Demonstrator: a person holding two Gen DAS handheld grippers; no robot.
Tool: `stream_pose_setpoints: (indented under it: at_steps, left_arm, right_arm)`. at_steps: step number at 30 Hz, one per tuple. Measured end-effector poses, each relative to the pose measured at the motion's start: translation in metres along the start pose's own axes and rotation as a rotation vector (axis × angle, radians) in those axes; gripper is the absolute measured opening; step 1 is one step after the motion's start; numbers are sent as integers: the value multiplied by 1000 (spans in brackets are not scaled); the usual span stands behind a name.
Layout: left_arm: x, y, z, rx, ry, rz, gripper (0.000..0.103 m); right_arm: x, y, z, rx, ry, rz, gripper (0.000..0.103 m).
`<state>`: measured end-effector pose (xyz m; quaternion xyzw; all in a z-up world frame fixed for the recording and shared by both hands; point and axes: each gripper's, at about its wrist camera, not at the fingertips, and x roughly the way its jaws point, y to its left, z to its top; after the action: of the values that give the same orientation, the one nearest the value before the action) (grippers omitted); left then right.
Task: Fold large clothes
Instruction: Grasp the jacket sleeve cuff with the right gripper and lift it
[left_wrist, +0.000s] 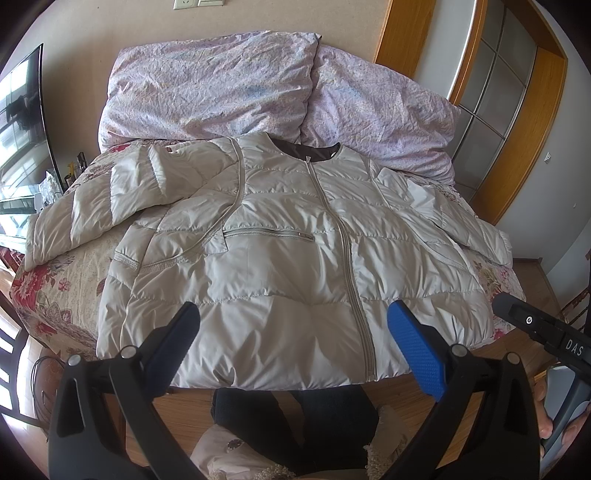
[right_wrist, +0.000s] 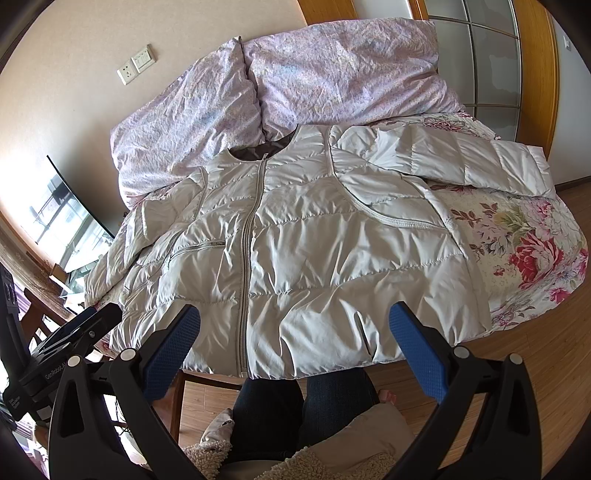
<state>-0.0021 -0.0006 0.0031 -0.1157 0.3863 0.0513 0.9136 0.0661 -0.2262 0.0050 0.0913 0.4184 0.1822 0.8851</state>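
A: left wrist view – status?
B: left gripper jaws spread wide, nothing between them, hanging above the near hem of the jacket. Jacket is pale beige, quilted, zipped, lying front-up on the floral bedspread, collar at the far side. Left sleeve is bent and runs out to the left edge, right sleeve runs out to the right

A: anything else there?
B: lilac duvet bunched at the far side, touching the collar. Right gripper body at the right edge, fingertips out of frame. Person's legs under the near hem

A: right wrist view?
B: right gripper also wide apart, holding nothing, above the near hem, right of the zip. Same jacket, flat on the bedspread, hem overhanging the near edge. Right sleeve lies across the far right. Duvet behind the collar. Left gripper body at near left, tips not visible here
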Motion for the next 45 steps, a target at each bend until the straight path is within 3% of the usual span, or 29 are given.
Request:
stream_pose_setpoints:
  at_steps: [5, 12, 16, 21, 25, 28, 32, 34, 36, 45]
  left_arm:
    - [0, 0, 0, 1, 0, 0, 101]
    - [16, 17, 7, -24, 30, 12, 101]
    - [34, 26, 12, -37, 66, -5, 101]
    - [62, 40, 18, -70, 118, -86, 101]
    - [80, 48, 23, -88, 129, -145, 101]
    - [92, 55, 27, -126, 140, -194, 101]
    - [108, 69, 29, -220, 137, -270, 101]
    - [115, 71, 31, -233, 139, -266, 101]
    - [120, 70, 33, -221, 141, -251, 101]
    - [131, 71, 38, -204, 94, -258, 101]
  right_arm:
    - [1, -3, 1, 7, -6, -10, 102]
    - [18, -42, 19, 118, -79, -8, 102]
    - [46, -90, 30, 284, -74, 76, 102]
    - [69, -170, 51, 547, -70, 50, 102]
    - [72, -251, 67, 780, -150, -21, 102]
    - [71, -304, 75, 903, -207, -109, 92]
    - [76, -359, 76, 1029, -228, -127, 74]
    - [81, -380, 73, 1091, -229, -131, 67]
    - [84, -392, 71, 1126, -245, -132, 59]
    - [99, -405, 89, 1099, -274, -159, 47]
